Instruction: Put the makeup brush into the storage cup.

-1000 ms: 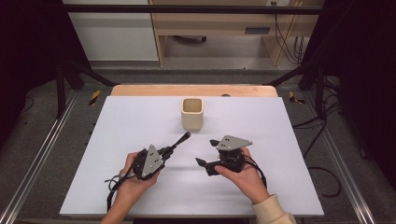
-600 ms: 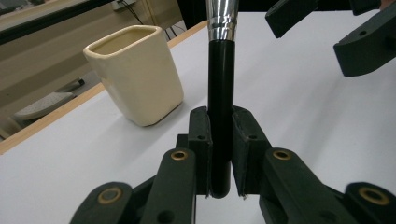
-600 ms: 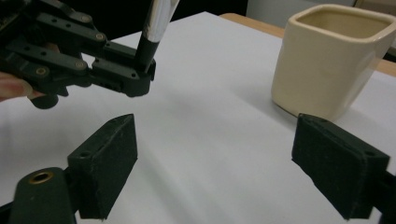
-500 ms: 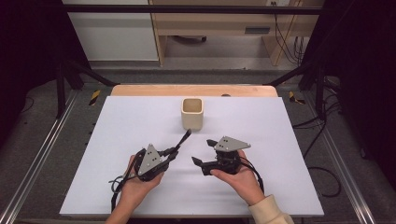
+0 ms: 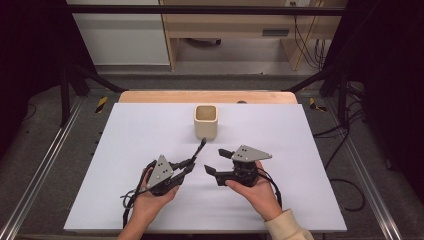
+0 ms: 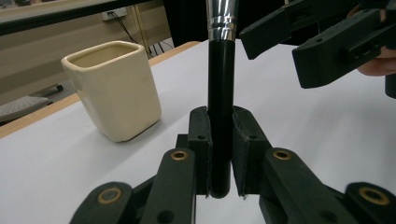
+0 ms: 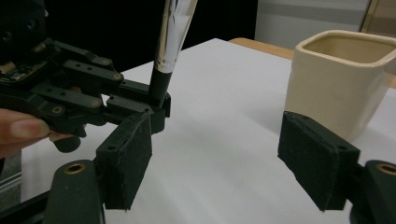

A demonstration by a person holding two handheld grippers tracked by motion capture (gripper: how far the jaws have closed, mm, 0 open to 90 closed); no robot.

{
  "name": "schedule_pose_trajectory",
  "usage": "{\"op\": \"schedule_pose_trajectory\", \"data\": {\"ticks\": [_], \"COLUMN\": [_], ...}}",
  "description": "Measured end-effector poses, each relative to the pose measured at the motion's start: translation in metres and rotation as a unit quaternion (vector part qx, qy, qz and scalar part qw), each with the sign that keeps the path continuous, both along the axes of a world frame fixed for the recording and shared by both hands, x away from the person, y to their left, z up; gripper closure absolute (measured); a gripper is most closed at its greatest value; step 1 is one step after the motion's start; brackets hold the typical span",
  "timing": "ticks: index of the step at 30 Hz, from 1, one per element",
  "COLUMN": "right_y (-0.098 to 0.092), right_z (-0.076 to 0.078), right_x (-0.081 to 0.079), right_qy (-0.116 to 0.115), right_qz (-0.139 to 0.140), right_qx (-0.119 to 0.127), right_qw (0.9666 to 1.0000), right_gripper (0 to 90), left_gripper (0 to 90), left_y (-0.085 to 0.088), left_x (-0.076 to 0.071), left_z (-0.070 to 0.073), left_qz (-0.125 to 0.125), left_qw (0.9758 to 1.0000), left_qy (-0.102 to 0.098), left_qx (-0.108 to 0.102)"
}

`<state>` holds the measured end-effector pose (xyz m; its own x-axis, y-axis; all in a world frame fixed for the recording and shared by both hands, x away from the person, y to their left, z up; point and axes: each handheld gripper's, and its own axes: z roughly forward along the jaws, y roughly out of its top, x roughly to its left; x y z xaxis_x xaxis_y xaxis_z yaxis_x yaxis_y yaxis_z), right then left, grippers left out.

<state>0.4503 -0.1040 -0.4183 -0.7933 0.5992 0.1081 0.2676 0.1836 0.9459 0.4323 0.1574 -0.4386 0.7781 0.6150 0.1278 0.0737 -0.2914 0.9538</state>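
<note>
My left gripper [image 5: 189, 165] is shut on the black handle of a brush [image 5: 199, 150], whose silver ferrule points up and away toward a cream square cup [image 5: 206, 121]. In the left gripper view the pads clamp the brush handle [image 6: 219, 93] upright, with the cup [image 6: 112, 88] to its left. My right gripper [image 5: 215, 161] is level with the left one, just right of it, and its jaws face the brush. They have just been closing, but they stand apart with nothing between the pads [image 7: 126, 158]. The brush [image 7: 163, 70] and cup [image 7: 341, 79] lie beyond them.
A white board [image 5: 125, 150] covers the table, with a wooden edge [image 5: 150, 96] at the far side. Metal rails [image 5: 45, 165] and dark frame posts flank the table. Cables lie on the floor at right [image 5: 345, 185].
The right gripper's jaws stand a little closer together than before. Both hands have stayed almost where they were, with the brush still held in the left gripper.
</note>
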Motion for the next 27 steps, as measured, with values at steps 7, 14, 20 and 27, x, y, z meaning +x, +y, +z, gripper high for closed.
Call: {"op": "schedule_pose_trajectory", "data": {"ticks": [7, 14, 20, 27], "right_y": [0.0033, 0.0049, 0.0041, 0.0044], "right_z": [-0.0017, -0.0021, -0.0013, 0.0014], "right_x": [-0.0015, 0.0008, 0.0030, 0.0013], "right_qy": [-0.011, 0.007, 0.021, 0.017], "right_qz": [-0.002, -0.009, -0.006, 0.003], "right_qx": [-0.007, 0.006, 0.026, 0.054], "right_qw": [0.9999, 0.9999, 0.9994, 0.9984], "right_gripper": [28.1, 19.3, 17.4, 29.8], "left_gripper": [78.8, 78.8, 78.8, 78.8], "left_y": [-0.0007, -0.0016, -0.0038, -0.0077], "left_x": [-0.0003, -0.0012, -0.0023, -0.0032], "left_z": [-0.0054, -0.0050, -0.0033, -0.0046], "left_qz": [0.024, 0.022, 0.008, -0.002], "left_qw": [0.9995, 0.9997, 0.9999, 0.9998], "left_qy": [-0.008, -0.006, 0.004, 0.013], "left_qx": [0.021, 0.010, -0.012, -0.016]}}
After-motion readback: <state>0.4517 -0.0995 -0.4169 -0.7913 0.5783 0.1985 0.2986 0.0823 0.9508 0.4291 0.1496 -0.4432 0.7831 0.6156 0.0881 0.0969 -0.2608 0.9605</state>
